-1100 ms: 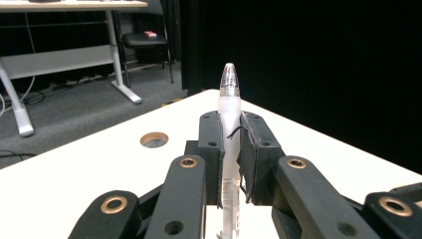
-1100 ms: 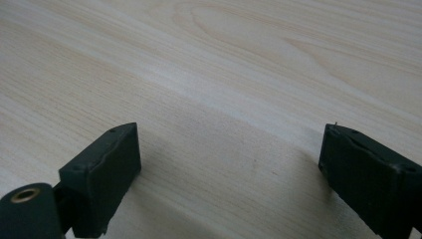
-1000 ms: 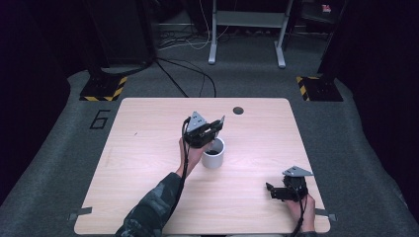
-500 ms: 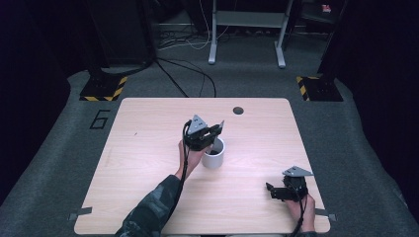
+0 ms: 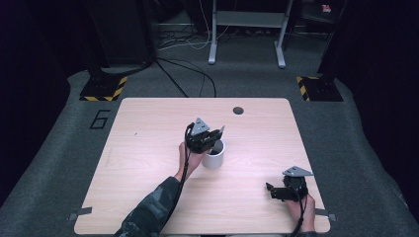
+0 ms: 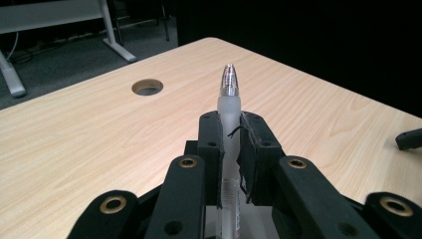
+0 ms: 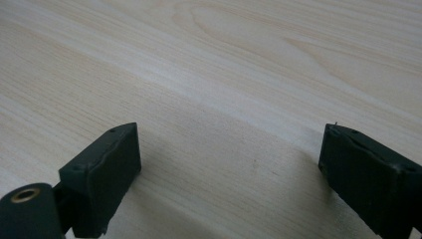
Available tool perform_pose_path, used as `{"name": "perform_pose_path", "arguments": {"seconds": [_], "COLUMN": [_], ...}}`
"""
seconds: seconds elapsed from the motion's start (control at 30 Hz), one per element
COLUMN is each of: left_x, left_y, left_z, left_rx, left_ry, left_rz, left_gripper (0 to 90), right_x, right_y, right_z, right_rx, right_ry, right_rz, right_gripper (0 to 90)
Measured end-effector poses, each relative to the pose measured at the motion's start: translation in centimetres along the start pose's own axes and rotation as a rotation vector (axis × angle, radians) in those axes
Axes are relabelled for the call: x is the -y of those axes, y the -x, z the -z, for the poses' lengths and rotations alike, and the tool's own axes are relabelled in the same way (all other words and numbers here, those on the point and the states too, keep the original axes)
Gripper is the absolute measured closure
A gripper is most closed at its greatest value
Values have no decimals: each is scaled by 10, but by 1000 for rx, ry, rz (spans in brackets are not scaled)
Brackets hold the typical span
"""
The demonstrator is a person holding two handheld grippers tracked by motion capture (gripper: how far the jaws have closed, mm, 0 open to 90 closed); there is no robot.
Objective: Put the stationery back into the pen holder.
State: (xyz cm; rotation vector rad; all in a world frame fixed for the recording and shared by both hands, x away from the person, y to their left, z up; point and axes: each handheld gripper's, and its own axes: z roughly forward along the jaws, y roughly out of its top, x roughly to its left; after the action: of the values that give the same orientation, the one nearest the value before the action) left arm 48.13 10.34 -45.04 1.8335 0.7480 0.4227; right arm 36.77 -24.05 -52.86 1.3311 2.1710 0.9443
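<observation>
Tabletop [image 5: 148,148]: left gripper [image 6: 230,149] pinches pen [image 6: 229,99]; high view adds cup [image 5: 215,157].

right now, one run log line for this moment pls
left gripper: shut on pen, above white cup | right gripper: open, low over table

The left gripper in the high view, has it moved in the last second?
No. The left gripper holds the same spot above the white cup, just as far from the round hole in the table as before, shut on a pen.
</observation>
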Motion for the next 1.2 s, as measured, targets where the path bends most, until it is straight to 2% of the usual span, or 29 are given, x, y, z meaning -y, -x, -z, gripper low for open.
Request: {"name": "perform_pose_path", "arguments": {"seconds": [0.17,0.3,0.33,0.5,0.77,1.03,1.2], "left_x": [0,-3,-4,-9,-18,-18,-11], "left_y": [1,4,4,6,6,0,-4], "left_z": [0,2,3,10,39,72,94], "left_rx": [9,4,14,-7,-14,-47,-52], "left_ry": [-15,-17,-26,-50,-50,-104,-116], "left_rz": [-1,-14,-16,-36,-47,-87,-76], "left_gripper": [784,684,663,501,314,165,142], "right_x": [0,0,0,0,0,0,0], "right_y": [0,0,0,0,0,0,0], "right_z": [0,0,0,0,0,0,0], "right_rx": [0,0,-1,-1,0,-1,0], "right_ry": [-2,-2,-2,-2,-2,0,-1], "right_rz": [-4,-4,-3,-4,-4,1,-2], "right_gripper": [89,90,89,89,90,89,89]}}
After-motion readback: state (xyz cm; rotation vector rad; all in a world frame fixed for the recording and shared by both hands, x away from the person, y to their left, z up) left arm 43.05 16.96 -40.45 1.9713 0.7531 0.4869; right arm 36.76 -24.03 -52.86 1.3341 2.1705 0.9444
